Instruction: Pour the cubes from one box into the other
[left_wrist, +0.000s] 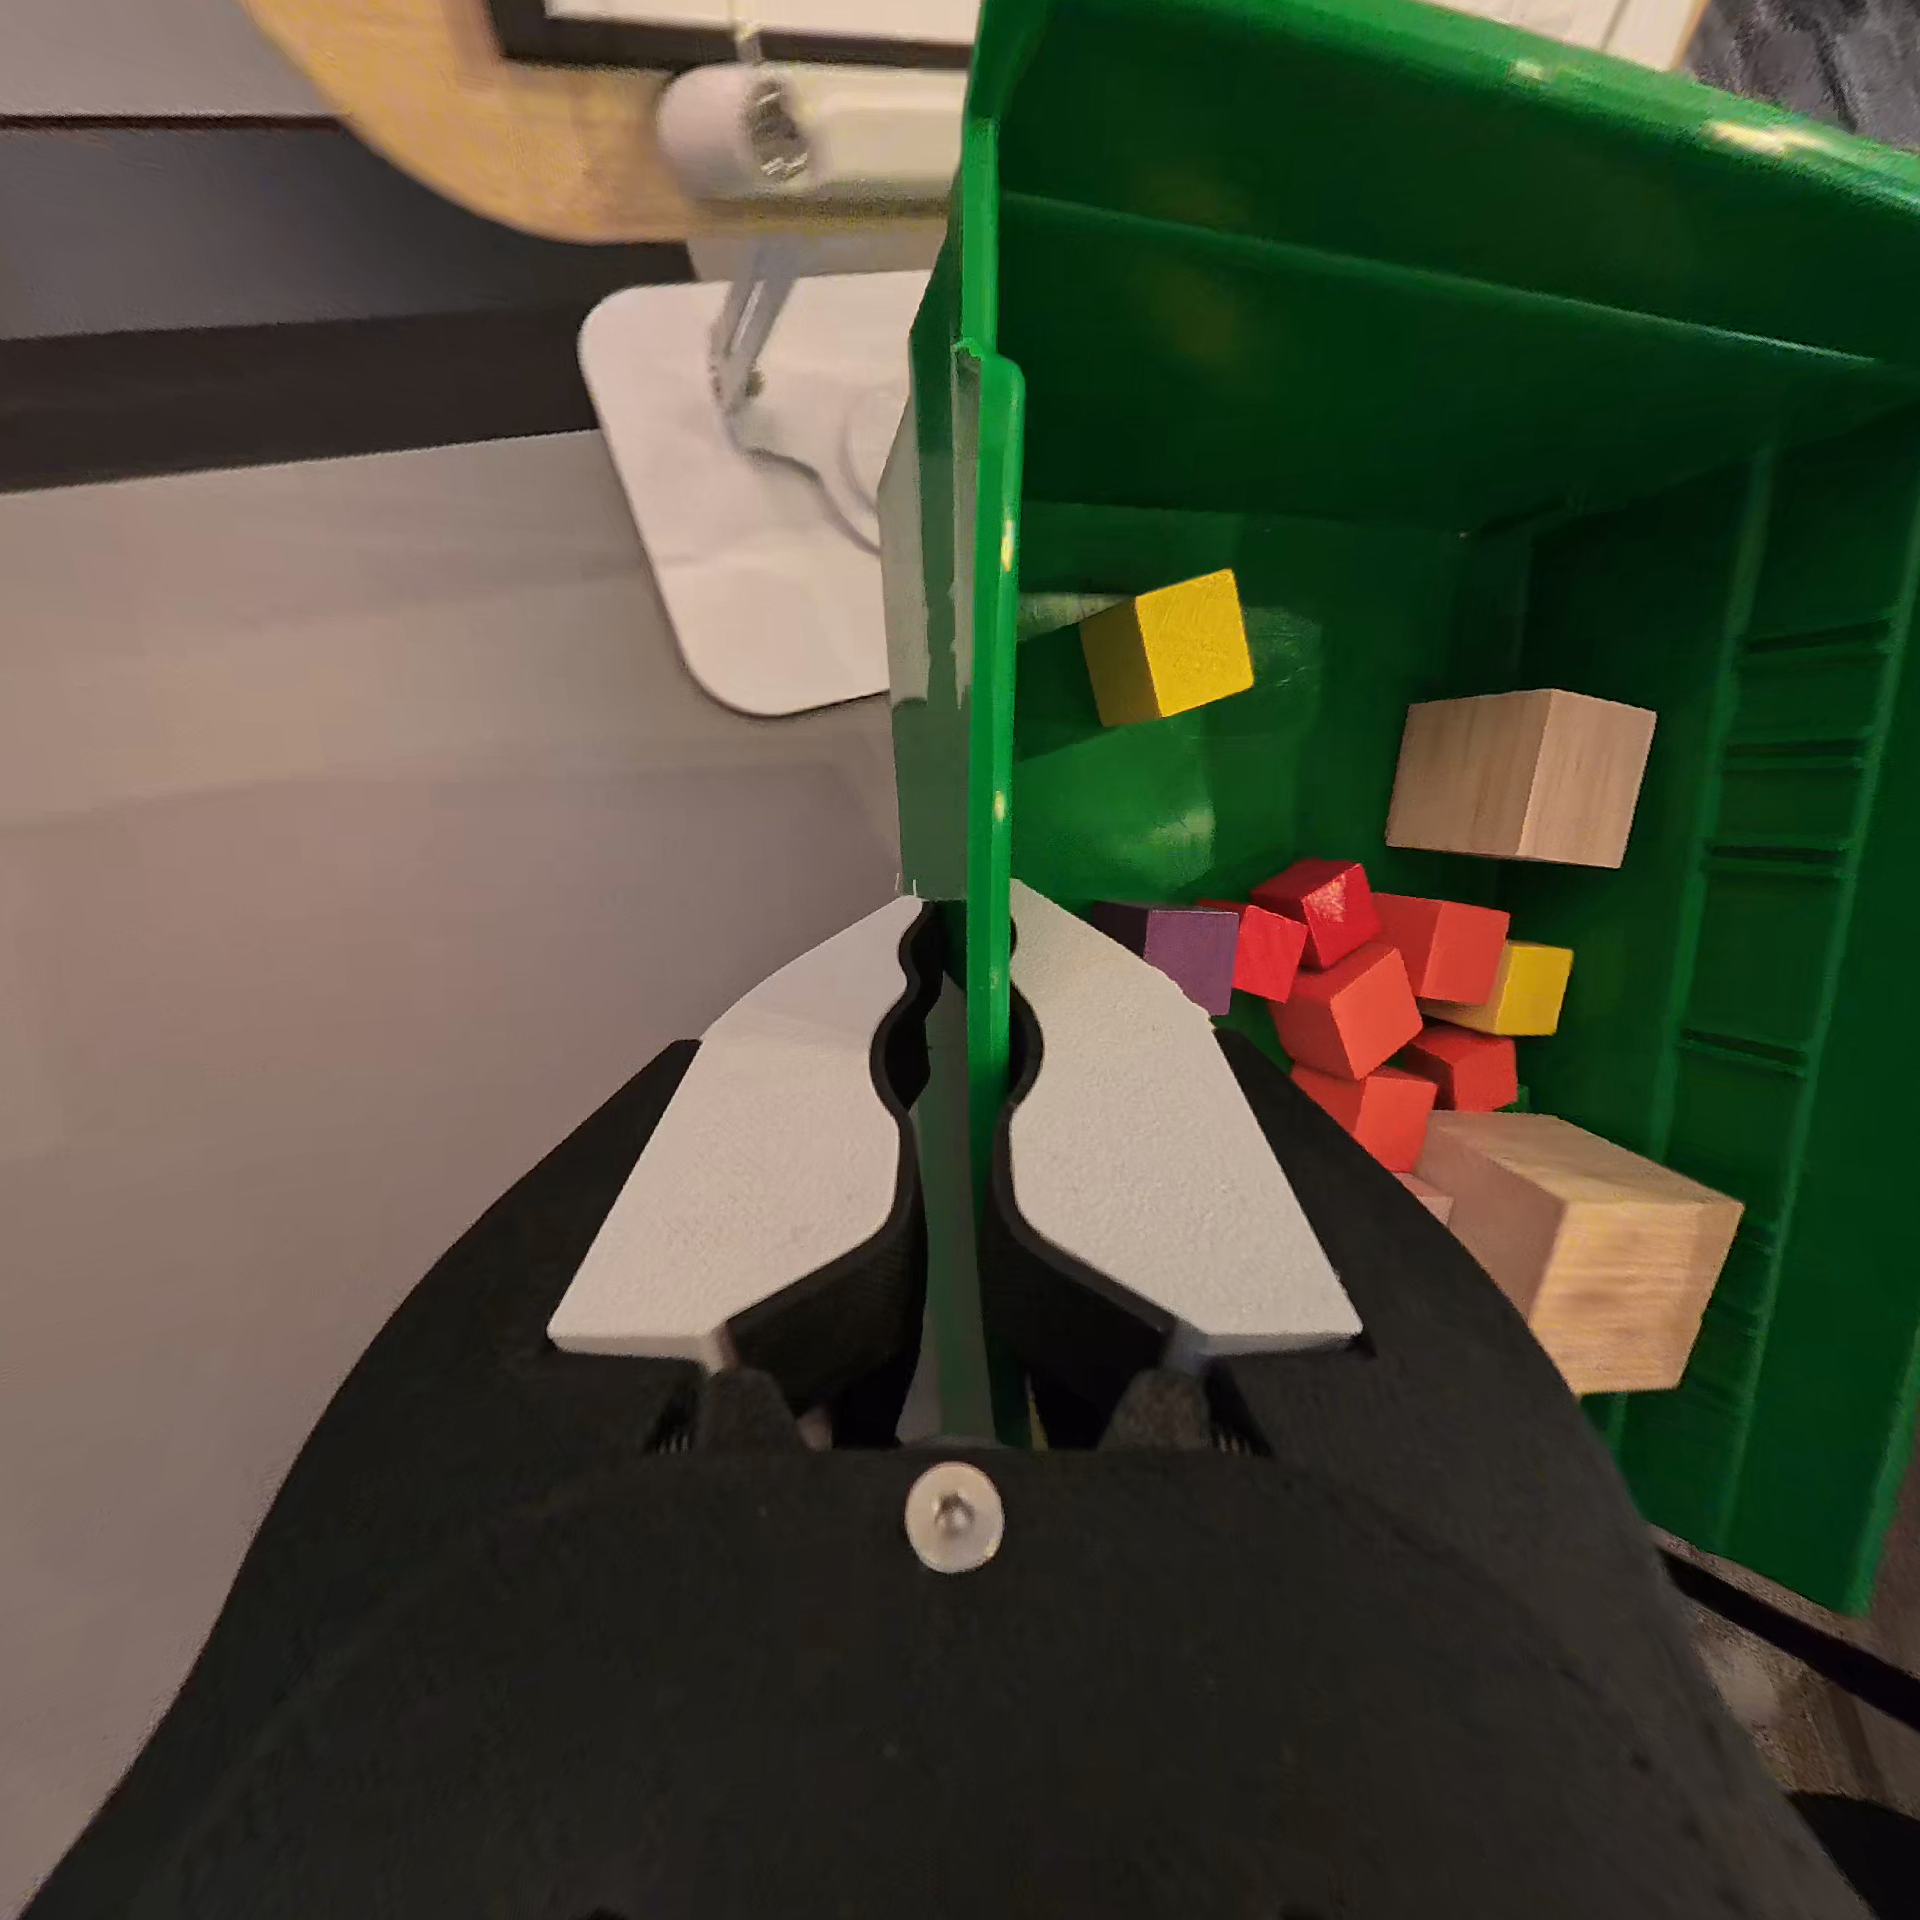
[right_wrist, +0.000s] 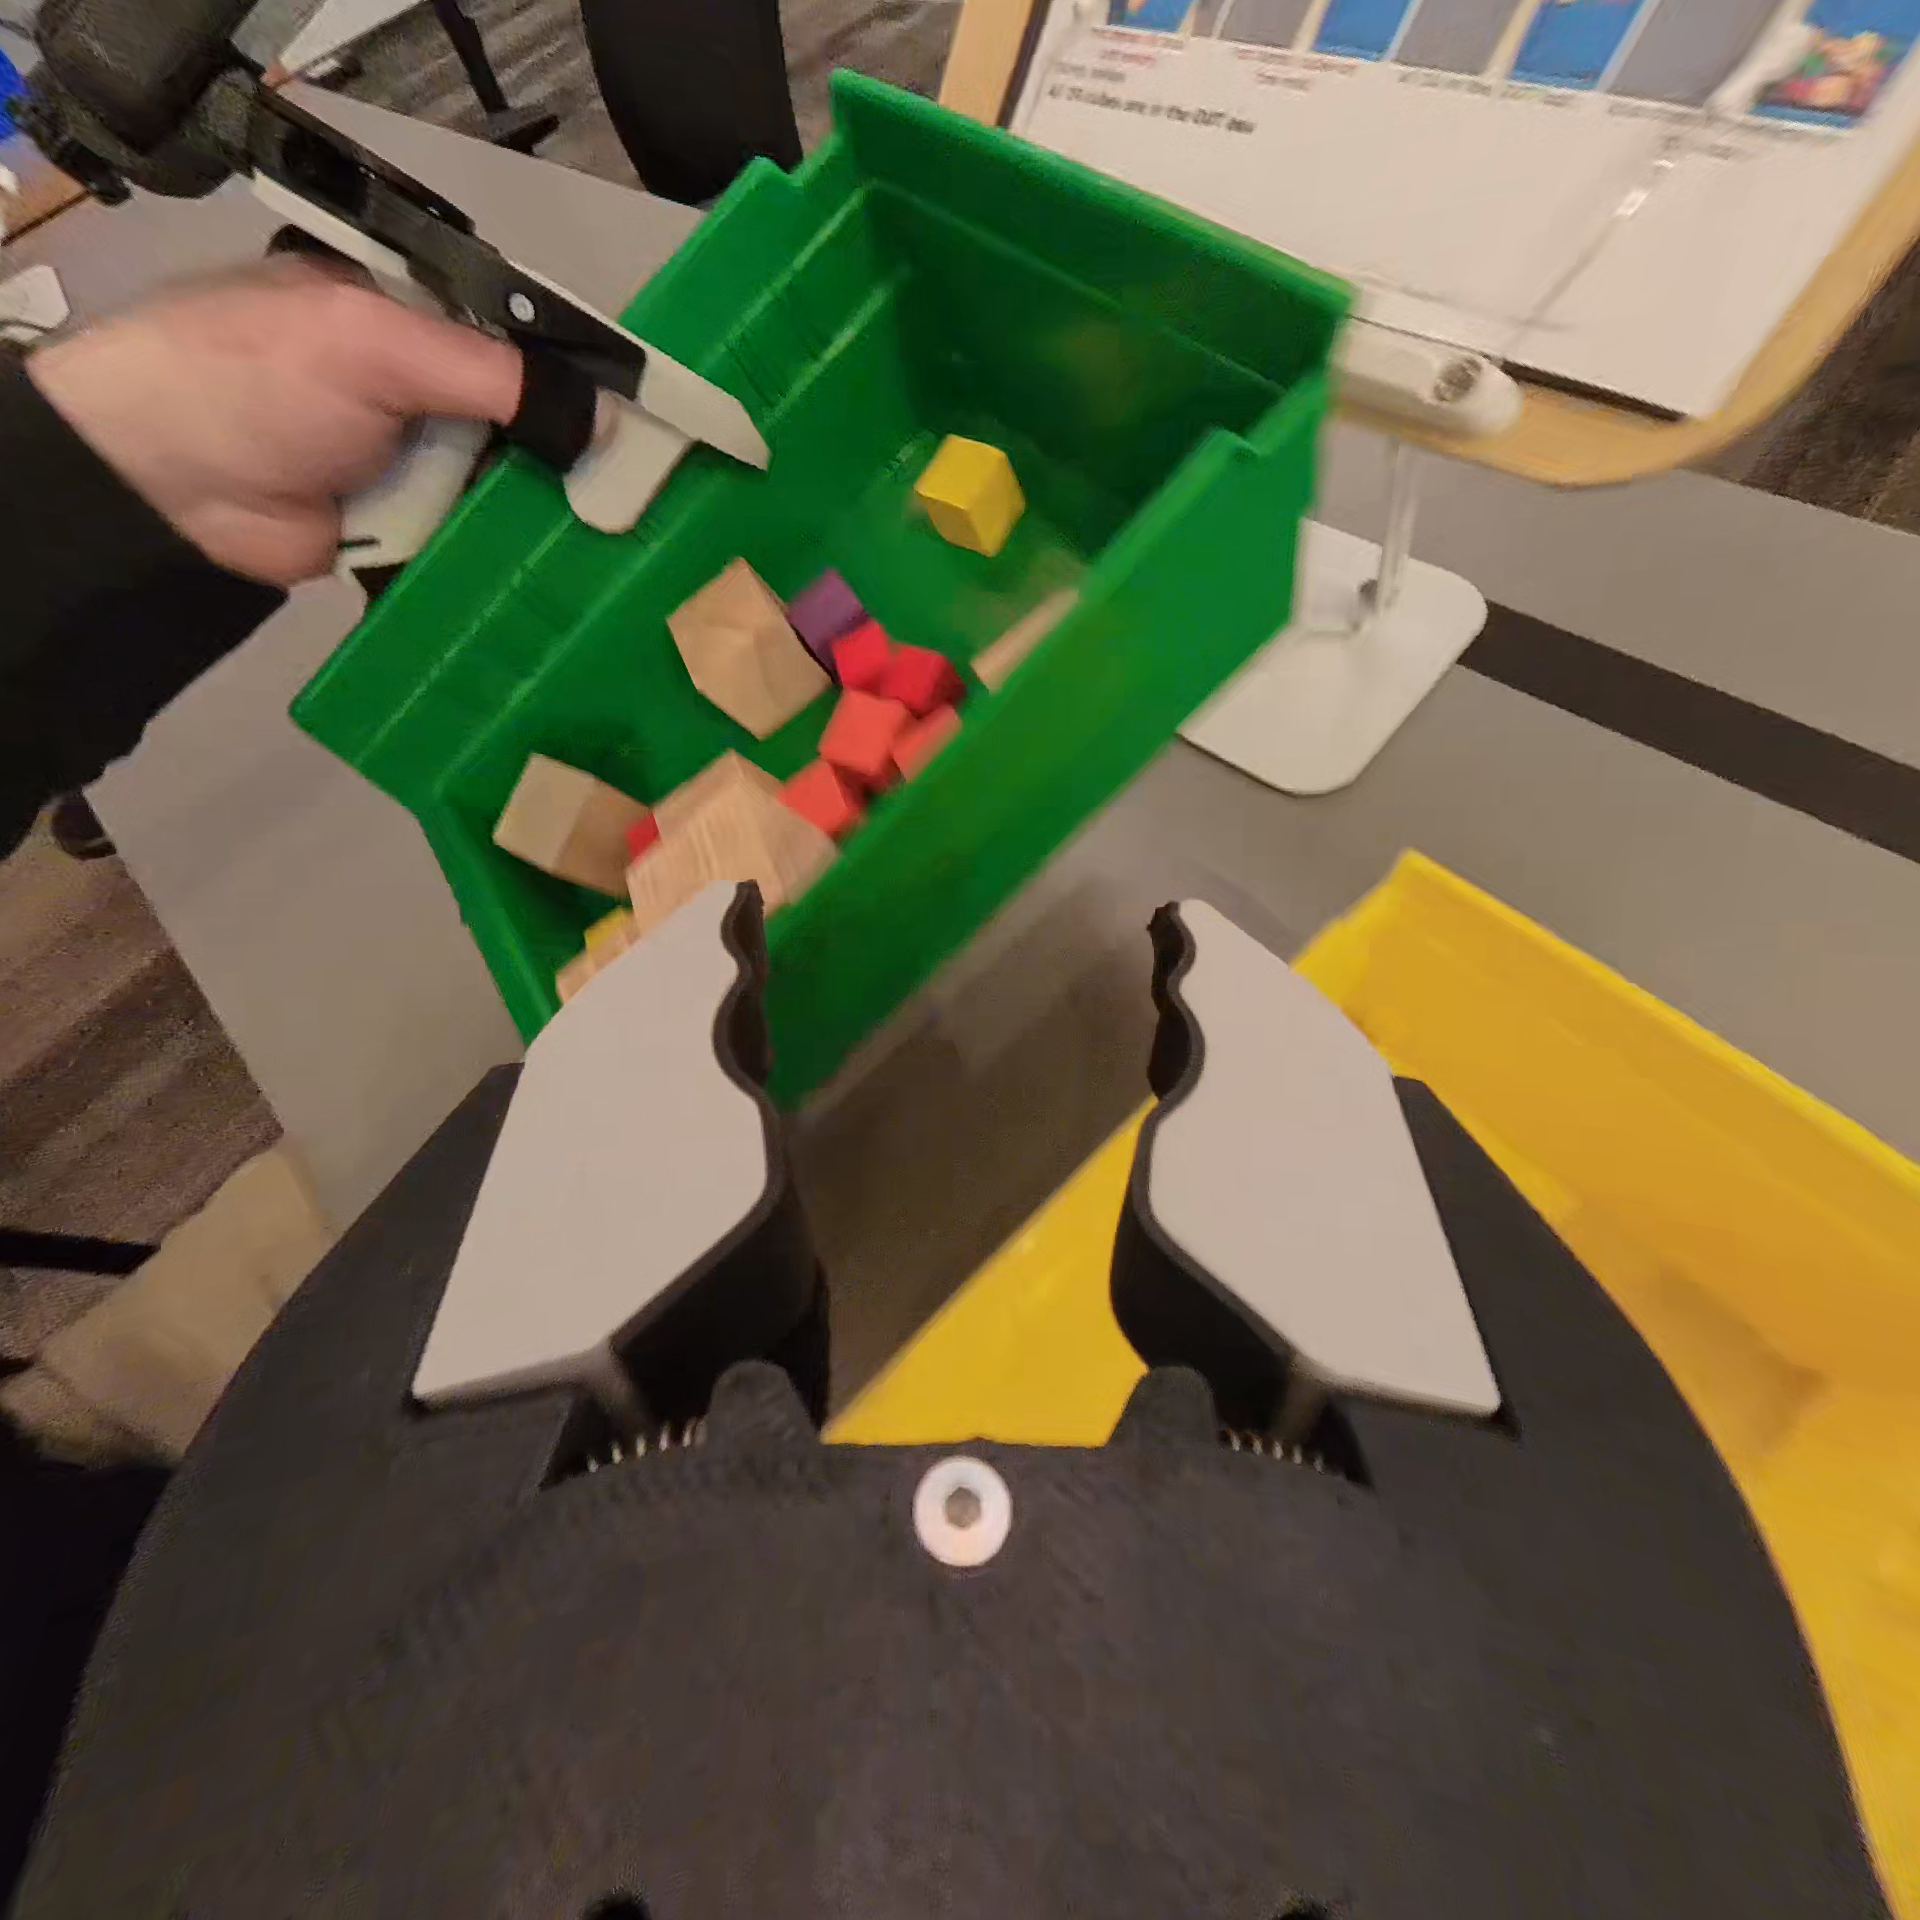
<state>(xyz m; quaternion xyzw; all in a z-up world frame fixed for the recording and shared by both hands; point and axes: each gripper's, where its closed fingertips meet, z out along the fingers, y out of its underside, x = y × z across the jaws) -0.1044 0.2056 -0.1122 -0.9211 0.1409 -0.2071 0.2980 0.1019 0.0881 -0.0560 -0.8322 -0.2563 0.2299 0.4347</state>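
The left gripper (left_wrist: 961, 935) pinches the side wall of the green box (left_wrist: 1455, 436), one finger outside the wall and one inside. In the right wrist view the box hangs tilted above the grey table (right_wrist: 1610, 644), its near corner lowest, and it is blurred, so it is probably on the move. The cubes (right_wrist: 862, 717) have slid into a heap toward that low end: several red ones, a purple one and larger plain wooden blocks, with one yellow cube (right_wrist: 971, 494) apart at the far end. The yellow box (right_wrist: 1558, 1143) sits on the table at the near right, and what shows of it is bare of cubes. The right gripper (right_wrist: 961, 925) hovers between the two boxes with its fingers spread wide, holding nothing.

The step in hand appears to be carrying the green box over for the pour. To do it well, the low corner should be above the yellow box's opening before the tilt steepens, or cubes may spill onto the table. A slow roll of the wrist suits better than a quick tip, since the heavy wooden blocks could shift all at once and twist the single-wall grip. The free gripper could steady the yellow box.
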